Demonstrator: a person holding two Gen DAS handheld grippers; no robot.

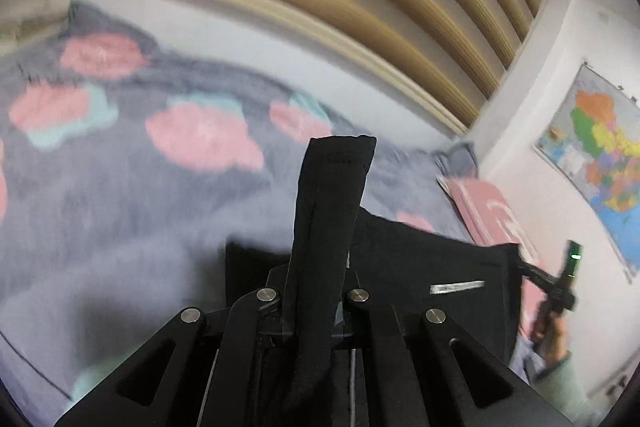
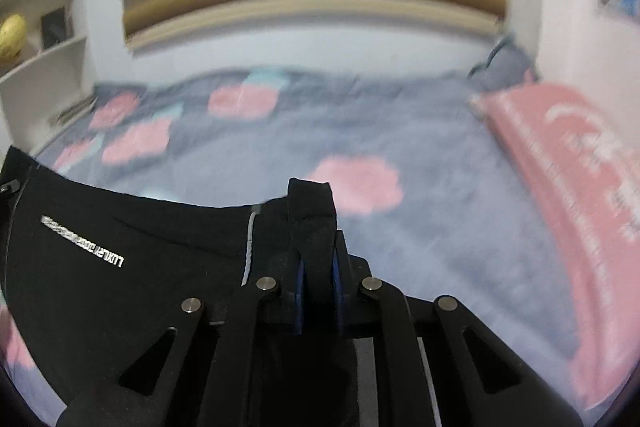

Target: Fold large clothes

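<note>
Grey bedspread (image 1: pixel 120 187) with pink blotches beyond both grippers, black garment (image 2: pixel 120 267) stretched between them above it, left gripper (image 1: pixel 316 291) clamped on one bunched edge, right gripper (image 2: pixel 316 275) pinching the other, pink pillow (image 2: pixel 568 195) to its right, silver lettering (image 2: pixel 82 241) to its left.

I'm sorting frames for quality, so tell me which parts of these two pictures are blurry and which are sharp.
Left wrist view: the flowered bedspread and window blinds are smeared by motion, while the left gripper and the black garment it clamps stay sharp. Right wrist view: the bedspread and pink pillow are streaked, the right gripper and the garment's silver lettering crisp. Both show fisheye bending.
</note>
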